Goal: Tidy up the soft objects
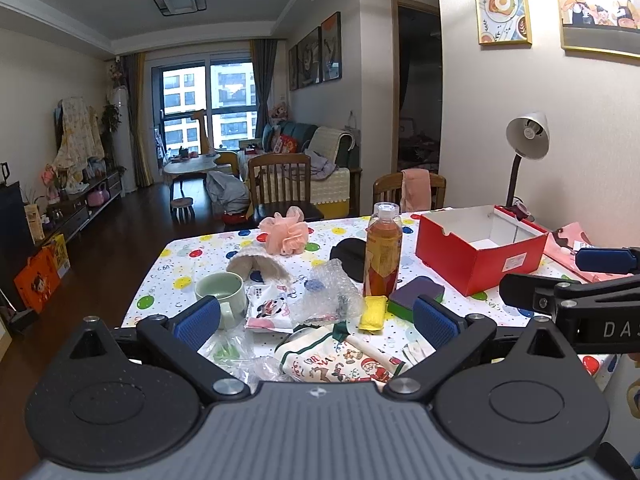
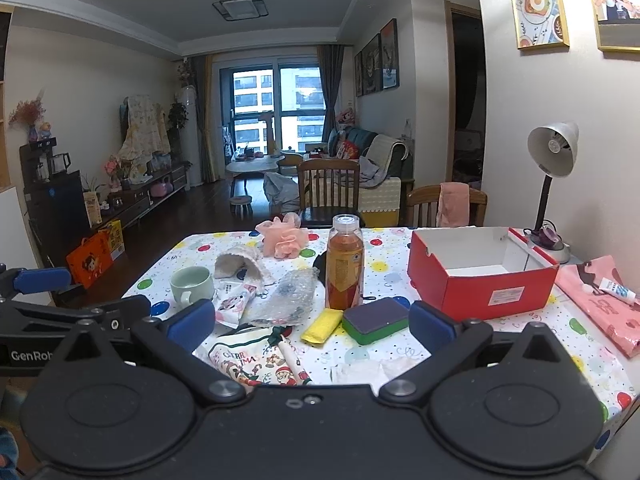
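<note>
Both sets of jaws stood wide apart with nothing between them: left gripper (image 1: 316,318) low in the left wrist frame, right gripper (image 2: 312,322) low in the right wrist frame, each tilted slightly down over the near edge of the table (image 2: 592,360).

Nearest, at bottom centre of both frames: a Christmas-print cloth (image 1: 340,356), lying just beyond the left gripper's blue pads. Just past it, centre frame: a yellow sponge (image 2: 320,326) touching a purple-and-green sponge (image 2: 376,320). Left of those: crumpled bubble wrap (image 2: 286,296), a cartoon-print packet (image 1: 268,306) and a pale green mug (image 1: 220,288). Behind the sponges: an upright bottle (image 2: 344,264) of amber drink. Right of centre: an open red box (image 2: 480,276), empty, well apart from the soft clutter. Further back: a beige knitted item (image 1: 256,264), then a pink bath pouf (image 1: 284,232) near the far edge.

Judged as the opening step: nothing yet gripped, nothing yet boxed. Likely next: lowering onto one of the near soft items, closing on it, carrying it rightward into the red box. Called for: a clean pinch on one item only, steering clear of the bottle and mug.
</note>
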{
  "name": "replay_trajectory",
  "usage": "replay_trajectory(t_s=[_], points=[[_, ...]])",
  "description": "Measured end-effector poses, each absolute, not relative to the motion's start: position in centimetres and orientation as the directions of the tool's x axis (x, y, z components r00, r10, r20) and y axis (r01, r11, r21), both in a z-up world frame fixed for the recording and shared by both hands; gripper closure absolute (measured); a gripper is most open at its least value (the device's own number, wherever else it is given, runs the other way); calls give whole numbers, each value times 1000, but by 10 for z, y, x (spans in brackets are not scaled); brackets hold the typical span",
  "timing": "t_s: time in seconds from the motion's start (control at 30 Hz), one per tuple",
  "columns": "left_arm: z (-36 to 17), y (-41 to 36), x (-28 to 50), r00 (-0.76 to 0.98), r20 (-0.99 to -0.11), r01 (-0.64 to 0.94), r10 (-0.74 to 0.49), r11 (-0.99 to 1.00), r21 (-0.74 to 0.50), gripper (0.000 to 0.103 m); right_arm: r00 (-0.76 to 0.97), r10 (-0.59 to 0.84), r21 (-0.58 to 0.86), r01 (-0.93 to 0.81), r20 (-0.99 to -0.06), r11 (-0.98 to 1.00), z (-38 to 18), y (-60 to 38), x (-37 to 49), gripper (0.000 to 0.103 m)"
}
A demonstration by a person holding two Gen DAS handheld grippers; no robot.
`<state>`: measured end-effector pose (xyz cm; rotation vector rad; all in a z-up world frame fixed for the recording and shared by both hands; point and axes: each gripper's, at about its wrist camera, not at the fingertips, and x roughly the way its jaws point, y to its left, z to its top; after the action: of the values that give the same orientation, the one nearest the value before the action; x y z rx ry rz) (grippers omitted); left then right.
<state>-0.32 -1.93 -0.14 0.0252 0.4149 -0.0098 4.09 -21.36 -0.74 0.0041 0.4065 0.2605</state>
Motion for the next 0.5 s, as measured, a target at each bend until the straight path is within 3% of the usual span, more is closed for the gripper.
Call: replay_trajectory(t_s=[0.5], points=[[3, -21, -6, 915, -403, 20, -21, 1000, -7, 0, 887, 247, 58, -244, -390, 968, -6, -220, 40, 0]])
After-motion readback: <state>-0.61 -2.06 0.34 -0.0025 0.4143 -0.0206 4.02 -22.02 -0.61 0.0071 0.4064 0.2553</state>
